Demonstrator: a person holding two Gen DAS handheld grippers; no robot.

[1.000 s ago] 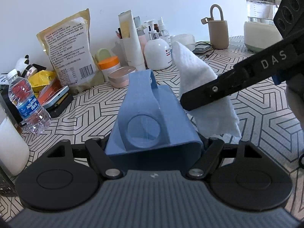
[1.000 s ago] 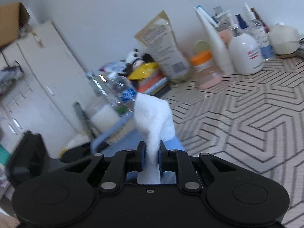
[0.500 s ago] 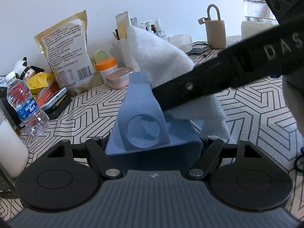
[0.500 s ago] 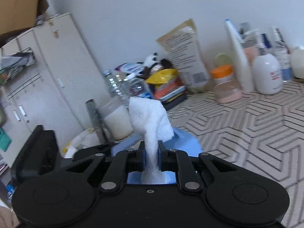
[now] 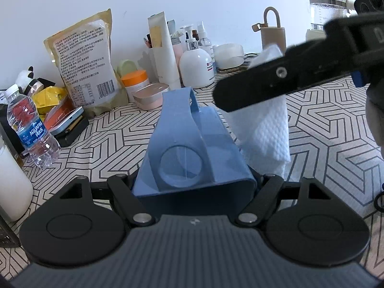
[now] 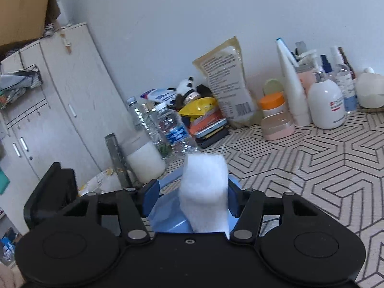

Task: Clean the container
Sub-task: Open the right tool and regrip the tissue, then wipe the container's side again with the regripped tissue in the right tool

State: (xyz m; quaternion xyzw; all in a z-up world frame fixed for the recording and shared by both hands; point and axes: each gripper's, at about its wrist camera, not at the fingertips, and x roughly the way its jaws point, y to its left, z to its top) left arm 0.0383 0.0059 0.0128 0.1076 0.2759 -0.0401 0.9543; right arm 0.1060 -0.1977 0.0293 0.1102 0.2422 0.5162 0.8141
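Observation:
A blue plastic container (image 5: 192, 148) with a loop handle and a round window lies tilted between the fingers of my left gripper (image 5: 195, 182), which is shut on its sides. A white paper towel (image 5: 264, 129) hangs by the container's right side, behind a black finger (image 5: 276, 84) of the other gripper. My right gripper (image 6: 192, 199) is opening. The towel (image 6: 204, 192) stands loosely between its spread blue pads, over the blue container (image 6: 168, 213). The pads do not press on it.
The patterned tablecloth (image 5: 324, 129) carries clutter along the wall: a water bottle (image 5: 31, 129), a snack bag (image 5: 84, 67), lotion bottles (image 5: 196, 69), an orange-lidded jar (image 5: 134, 81), a kettle (image 5: 328, 12). A white cabinet (image 6: 48, 110) stands at the left.
The right gripper's jaws have spread apart and let go their pinch on the towel. In the left wrist view its finger and the towel moved from over the container to its right.

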